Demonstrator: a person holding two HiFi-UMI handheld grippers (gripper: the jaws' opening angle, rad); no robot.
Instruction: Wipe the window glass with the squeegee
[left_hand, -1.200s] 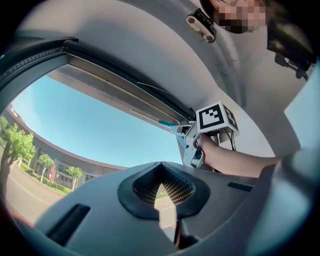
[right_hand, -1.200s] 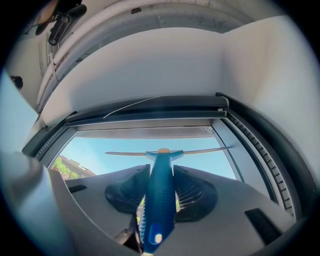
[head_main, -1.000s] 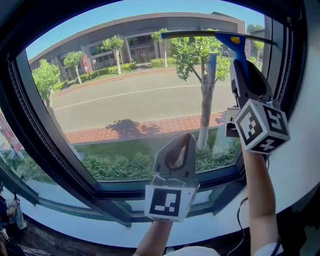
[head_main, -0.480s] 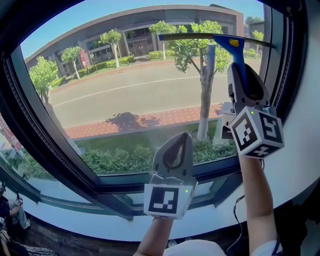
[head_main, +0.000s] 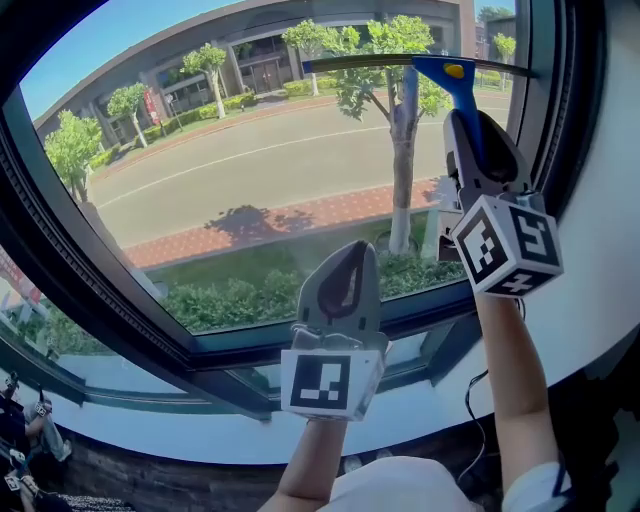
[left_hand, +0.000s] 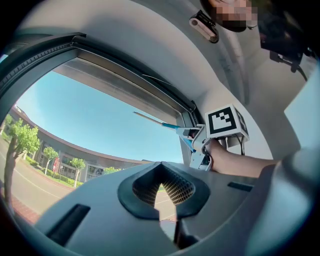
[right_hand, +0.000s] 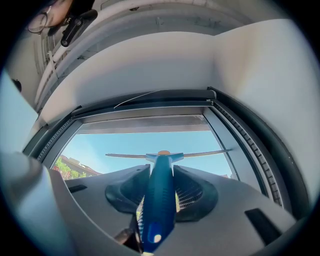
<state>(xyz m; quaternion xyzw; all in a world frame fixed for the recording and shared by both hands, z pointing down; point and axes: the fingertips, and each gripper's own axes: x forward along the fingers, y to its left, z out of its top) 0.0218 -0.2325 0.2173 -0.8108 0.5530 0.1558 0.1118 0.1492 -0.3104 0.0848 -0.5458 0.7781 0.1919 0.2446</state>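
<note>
A wide pane of window glass (head_main: 250, 180) fills most of the head view, set in a dark window frame (head_main: 100, 300) with a white sill (head_main: 420, 405) below. Outside are a sunlit road, trees and a long building.

At the upper right, the right gripper (head_main: 470, 128) is raised on an outstretched arm. Its fingers are clamped on the blue handle of the squeegee (head_main: 458, 88), which stands upright between them. The squeegee's long blade (head_main: 380, 62) lies level across the upper right of the glass and appears to rest against it, though contact cannot be confirmed.

Low in the centre, the left gripper (head_main: 352, 250) is held up before the lower part of the pane. Its fingers are together with nothing between them.

Over the last second the blade has sunk slightly against the scenery. It crossed a tree's crown and now sits nearer the hedge at the building's foot. The left gripper has hardly shifted. This looks like the early part of a downward stroke, with most of the pane below still to wipe.
</note>
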